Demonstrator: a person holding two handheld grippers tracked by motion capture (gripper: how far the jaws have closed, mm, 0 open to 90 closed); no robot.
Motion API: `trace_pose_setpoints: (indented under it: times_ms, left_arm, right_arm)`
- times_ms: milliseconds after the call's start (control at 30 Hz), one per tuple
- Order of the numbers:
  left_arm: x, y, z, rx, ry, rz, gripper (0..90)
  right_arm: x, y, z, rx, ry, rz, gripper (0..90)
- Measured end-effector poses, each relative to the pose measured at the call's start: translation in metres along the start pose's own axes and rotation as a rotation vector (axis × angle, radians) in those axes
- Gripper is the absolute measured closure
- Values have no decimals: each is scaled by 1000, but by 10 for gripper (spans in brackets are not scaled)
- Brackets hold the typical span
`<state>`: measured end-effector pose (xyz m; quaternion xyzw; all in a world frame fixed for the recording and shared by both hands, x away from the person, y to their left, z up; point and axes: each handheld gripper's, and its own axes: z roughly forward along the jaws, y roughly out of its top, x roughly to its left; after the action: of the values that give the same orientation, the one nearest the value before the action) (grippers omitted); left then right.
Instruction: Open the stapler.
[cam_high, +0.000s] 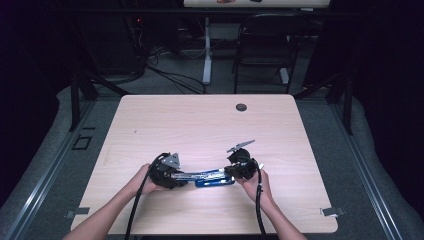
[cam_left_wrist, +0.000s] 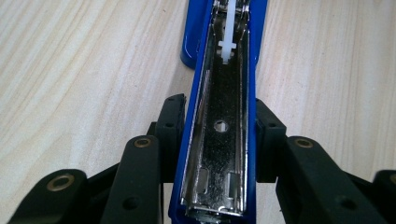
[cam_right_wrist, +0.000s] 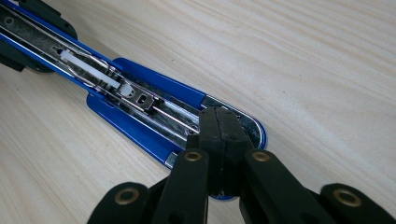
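A blue stapler (cam_high: 212, 179) lies folded open near the table's front edge, its metal inside facing up. My left gripper (cam_high: 184, 176) is shut on the stapler's raised blue arm (cam_left_wrist: 219, 154), one pad pressing on each side of the channel. A white plastic pusher (cam_left_wrist: 227, 44) shows farther along that arm. My right gripper (cam_right_wrist: 219, 123) is shut, pads together, its tips resting on the metal magazine of the stapler's base (cam_right_wrist: 140, 126), where a thin rod runs in. Whether the rod is pinched between them is hidden. In the high view the right gripper (cam_high: 231, 173) meets the stapler from the right.
The light wooden table (cam_high: 210, 125) has a dark round grommet (cam_high: 241, 107) near its far edge. A black chair (cam_high: 265, 45) and a white table leg (cam_high: 207, 50) stand beyond it. The person's forearms come in from the bottom edge.
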<state>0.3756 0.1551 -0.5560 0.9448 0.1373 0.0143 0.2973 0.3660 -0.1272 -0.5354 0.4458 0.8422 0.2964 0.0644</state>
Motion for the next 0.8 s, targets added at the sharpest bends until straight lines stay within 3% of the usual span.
trace_pose_setpoints:
  times_ms: [133, 300, 500, 600, 733, 800]
  left_arm:
    - [0, 1, -1, 4, 4, 9, 641]
    - [0, 1, -1, 6, 3, 14, 642]
    - [0, 2, -2, 5, 2, 17, 643]
    - [0, 2, -2, 4, 0, 18, 643]
    - [1, 1, -2, -1, -14, 20, 642]
    - [0, 2, -2, 4, 0, 20, 642]
  right_arm:
    - [1, -1, 1, -6, 10, -12, 895]
    - [0, 0, -3, -36, 14, -15, 818]
    - [-5, 1, -12, -77, 8, -10, 666]
    - [-10, 1, -15, -82, 13, 5, 585]
    - [-13, 0, -18, -70, -16, 7, 485]
    - [-16, 0, -19, -73, -20, 13, 428]
